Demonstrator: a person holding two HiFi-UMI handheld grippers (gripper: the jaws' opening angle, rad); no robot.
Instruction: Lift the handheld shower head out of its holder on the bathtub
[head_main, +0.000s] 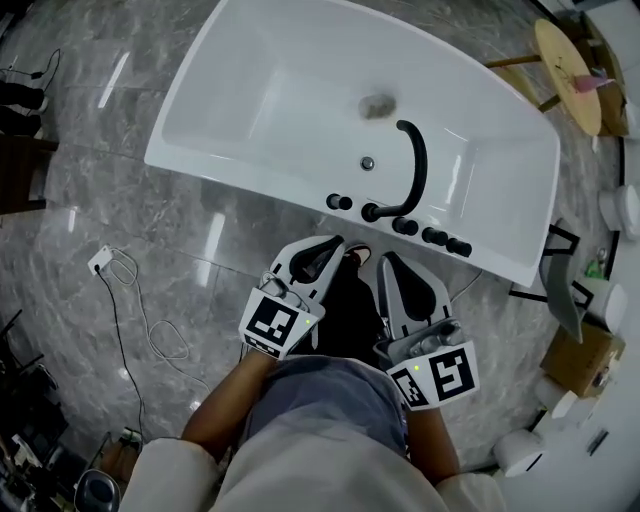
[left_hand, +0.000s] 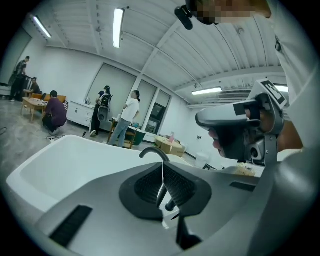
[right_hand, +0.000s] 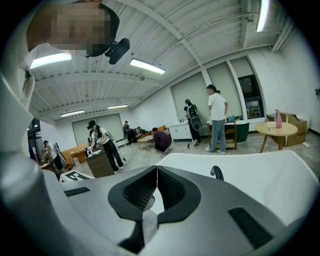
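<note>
White bathtub (head_main: 230, 120) whole only in head view; left tool (head_main: 333, 243), right tool (head_main: 386, 259) closed, empty

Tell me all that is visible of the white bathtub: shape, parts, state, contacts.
The bathtub is white and glossy, perhaps acrylic, and no water shows in it. A drain sits in its bottom, a small round fitting on the near wall. The near rim carries a black arched spout and a row of black knobs. It stands on a grey marbled floor. The left claw and right claw, both shut, hover near that rim without touching it.
</note>
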